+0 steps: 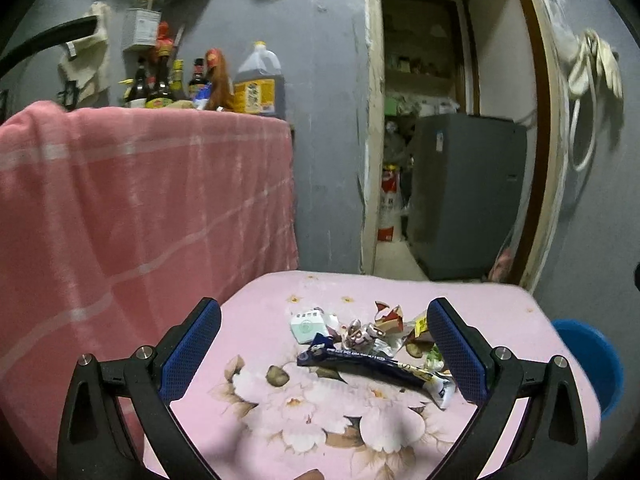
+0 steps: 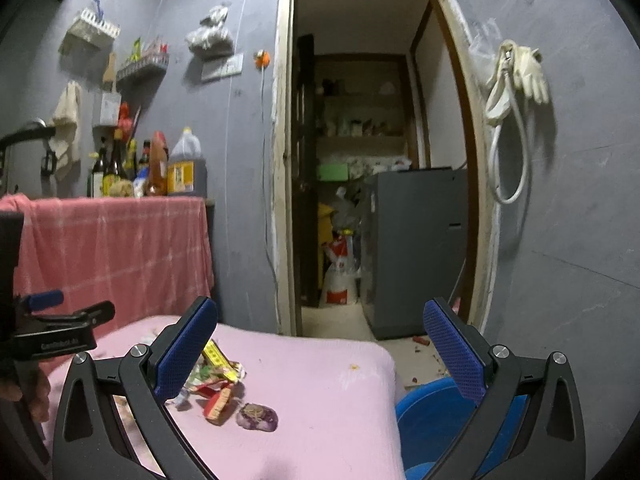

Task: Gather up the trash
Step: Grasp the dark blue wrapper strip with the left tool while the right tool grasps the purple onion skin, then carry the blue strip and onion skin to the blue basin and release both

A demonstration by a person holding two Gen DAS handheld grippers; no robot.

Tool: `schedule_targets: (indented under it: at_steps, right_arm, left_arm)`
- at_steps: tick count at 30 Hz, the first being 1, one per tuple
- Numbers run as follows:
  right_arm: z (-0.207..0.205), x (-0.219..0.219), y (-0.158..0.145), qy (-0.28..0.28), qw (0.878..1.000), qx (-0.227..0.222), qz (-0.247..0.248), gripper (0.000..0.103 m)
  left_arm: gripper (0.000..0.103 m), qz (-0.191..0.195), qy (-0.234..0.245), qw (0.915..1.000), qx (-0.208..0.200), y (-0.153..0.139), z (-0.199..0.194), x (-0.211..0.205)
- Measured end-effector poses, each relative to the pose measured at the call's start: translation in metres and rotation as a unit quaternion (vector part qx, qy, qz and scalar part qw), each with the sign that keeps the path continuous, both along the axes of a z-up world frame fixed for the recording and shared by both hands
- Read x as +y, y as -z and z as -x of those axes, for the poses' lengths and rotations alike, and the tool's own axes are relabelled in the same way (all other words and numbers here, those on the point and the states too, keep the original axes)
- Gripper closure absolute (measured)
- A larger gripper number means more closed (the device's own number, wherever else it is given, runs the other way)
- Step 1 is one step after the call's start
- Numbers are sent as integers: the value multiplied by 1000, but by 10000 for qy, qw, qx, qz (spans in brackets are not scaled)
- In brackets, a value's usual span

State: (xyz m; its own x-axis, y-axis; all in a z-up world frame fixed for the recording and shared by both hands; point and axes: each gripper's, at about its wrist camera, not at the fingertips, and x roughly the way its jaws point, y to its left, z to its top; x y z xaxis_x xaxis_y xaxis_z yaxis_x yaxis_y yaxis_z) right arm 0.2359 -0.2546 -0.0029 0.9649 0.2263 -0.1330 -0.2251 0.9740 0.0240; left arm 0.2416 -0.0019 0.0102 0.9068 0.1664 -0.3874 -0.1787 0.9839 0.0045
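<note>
A heap of trash lies on a pink flowered cloth (image 1: 256,320): a dark blue snack wrapper (image 1: 372,364), a small white and green box (image 1: 308,326) and several crumpled wrappers (image 1: 384,328). My left gripper (image 1: 324,348) is open and empty, its jaws wide on either side of the heap, just above it. In the right wrist view the heap (image 2: 218,380) and a purple wrapper (image 2: 257,417) lie on the pink cloth (image 2: 320,400). My right gripper (image 2: 320,352) is open and empty, to the right of the heap. The left gripper (image 2: 60,320) shows at the left edge.
A blue bin stands on the floor right of the table (image 1: 592,360), also in the right wrist view (image 2: 436,416). A pink-red checked cloth (image 1: 140,208) covers a higher counter at left with bottles (image 1: 256,84). An open doorway (image 2: 372,200) with a grey appliance (image 2: 416,248) lies ahead.
</note>
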Motion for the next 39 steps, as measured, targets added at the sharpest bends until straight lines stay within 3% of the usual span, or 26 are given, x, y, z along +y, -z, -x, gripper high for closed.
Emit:
schedule_targets:
  at_steps: [7, 12, 17, 22, 26, 28, 30, 32, 39]
  right_arm:
    - [-36, 10, 33, 18, 9957, 857, 349, 0]
    - [-54, 19, 61, -70, 9850, 1631, 554, 0]
    - [-66, 28, 78, -394, 9733, 2145, 712, 0]
    - [-70, 35, 84, -557, 9655, 2375, 914, 0]
    - [-79, 49, 91, -803, 9510, 2700, 1274, 0]
    - [-79, 52, 92, -831, 9488, 2723, 1369, 3]
    - [-80, 53, 94, -866, 9468, 2767, 1396, 18]
    - [-80, 54, 97, -1015, 9425, 2871, 1378, 25]
    - [-82, 58, 100, -1316, 9356, 3009, 1300, 42]
  left_arm:
    - [3, 215, 226, 9962, 807, 29, -39, -3]
    - [19, 452, 344, 9895, 1330, 41, -57, -4]
    - [48, 875, 473, 9791, 1773, 57, -67, -3]
    - [60, 1291, 666, 9714, 1879, 65, -66, -3]
    - [64, 1607, 723, 9621, 2082, 70, -70, 1]
    - [66, 1835, 726, 9580, 2079, 70, -69, 7]
    - [73, 1934, 782, 9560, 2061, 72, -69, 11]
    - [83, 1986, 854, 9546, 2048, 71, -67, 12]
    - [88, 2200, 880, 9519, 1943, 68, -59, 13]
